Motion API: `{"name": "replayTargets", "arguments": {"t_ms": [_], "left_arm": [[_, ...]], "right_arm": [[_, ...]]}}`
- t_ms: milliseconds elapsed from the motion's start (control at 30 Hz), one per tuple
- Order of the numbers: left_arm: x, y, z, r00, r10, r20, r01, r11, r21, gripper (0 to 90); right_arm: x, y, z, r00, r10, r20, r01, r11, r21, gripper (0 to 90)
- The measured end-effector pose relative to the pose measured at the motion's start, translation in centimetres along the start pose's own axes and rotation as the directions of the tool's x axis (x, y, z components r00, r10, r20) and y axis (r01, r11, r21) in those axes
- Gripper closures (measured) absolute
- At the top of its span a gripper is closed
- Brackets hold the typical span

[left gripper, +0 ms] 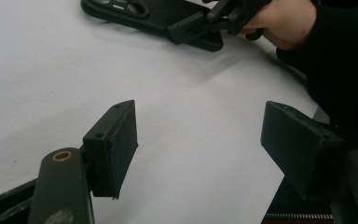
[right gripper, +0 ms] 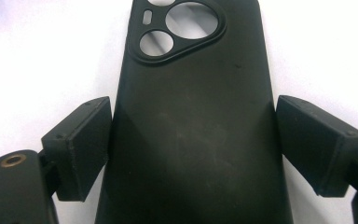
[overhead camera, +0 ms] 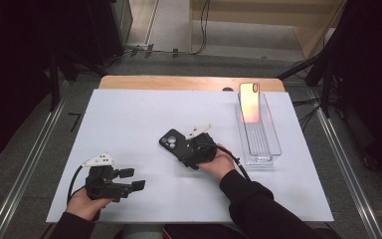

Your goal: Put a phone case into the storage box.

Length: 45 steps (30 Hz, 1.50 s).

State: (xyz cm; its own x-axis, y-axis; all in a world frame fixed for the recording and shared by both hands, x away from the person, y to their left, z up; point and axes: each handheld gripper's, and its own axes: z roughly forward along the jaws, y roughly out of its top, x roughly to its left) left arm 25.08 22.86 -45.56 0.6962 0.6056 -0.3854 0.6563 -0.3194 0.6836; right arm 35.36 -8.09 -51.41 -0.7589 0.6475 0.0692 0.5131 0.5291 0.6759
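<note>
A black phone case (overhead camera: 170, 141) lies back up on the white table (overhead camera: 129, 114), its camera cutout toward the far left. My right gripper (overhead camera: 183, 149) reaches over its near end. In the right gripper view the case (right gripper: 191, 70) runs between the jaws, and both pads (right gripper: 81, 144) sit against its long edges. My left gripper (overhead camera: 133, 179) rests near the table's front left, open, with bare table between its jaws (left gripper: 200, 140). The left gripper view has the case (left gripper: 144, 14) and the right hand farther off.
A clear plastic tray (overhead camera: 261, 147) stands at the right of the table, and a shiny pink-orange phone case (overhead camera: 249, 102) leans upright at its far end. The table's front edge lies just below both hands. Cables and dark equipment stand around the table.
</note>
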Motion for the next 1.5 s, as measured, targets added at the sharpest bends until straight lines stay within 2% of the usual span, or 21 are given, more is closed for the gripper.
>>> {"name": "replayTargets", "arguments": {"t_ms": [233,467,767,833,933,1167,1267,1400,1500], "left_arm": [[0.0,0.1,-0.1,0.9998,-0.02,0.004,0.02,0.9998,-0.008,27.5],[0.0,0.5,-0.1,0.9989,-0.044,0.016,0.044,0.9989,-0.016,26.3],[-0.4,1.5,0.4,0.9978,-0.064,0.02,0.064,0.9979,-0.013,25.8],[-0.5,1.9,0.6,0.9934,-0.107,0.043,0.107,0.9943,-0.002,25.9],[-0.7,2.5,0.8,0.9885,-0.14,0.058,0.14,0.9901,-0.003,26.2],[-1.0,3.5,1.5,0.9866,-0.149,0.067,0.15,0.9886,-0.013,26.6],[-1.2,4.0,2.0,0.9821,-0.173,0.074,0.174,0.9847,-0.005,26.6],[-1.4,4.6,2.4,0.9846,-0.159,0.072,0.16,0.9871,-0.009,26.6],[-1.5,5.0,2.7,0.9837,-0.167,0.067,0.168,0.9856,-0.017,26.6]], "right_arm": [[-0.3,0.3,-0.6,0.9982,0.043,-0.041,-0.043,0.999,-0.011,12.9],[-0.3,1.1,-2.0,0.9952,0.062,-0.076,-0.066,0.996,-0.058,13.0],[0.0,1.0,-3.8,0.9852,0.126,-0.116,-0.135,0.988,-0.079,13.0],[0.1,0.9,-4.0,0.9829,0.133,-0.127,-0.145,0.986,-0.083,13.0],[0.2,0.6,-4.4,0.9827,0.134,-0.128,-0.146,0.985,-0.089,13.0],[0.7,-0.2,-5.5,0.977,0.168,-0.131,-0.182,0.978,-0.104,13.1],[1.0,-0.6,-6.1,0.97,0.201,-0.137,-0.214,0.972,-0.094,13.0],[1.5,-0.9,-7.1,0.9671,0.22,-0.127,-0.233,0.967,-0.1,13.0],[1.9,-1.3,-7.6,0.9641,0.233,-0.127,-0.247,0.962,-0.112,13.0]]}}
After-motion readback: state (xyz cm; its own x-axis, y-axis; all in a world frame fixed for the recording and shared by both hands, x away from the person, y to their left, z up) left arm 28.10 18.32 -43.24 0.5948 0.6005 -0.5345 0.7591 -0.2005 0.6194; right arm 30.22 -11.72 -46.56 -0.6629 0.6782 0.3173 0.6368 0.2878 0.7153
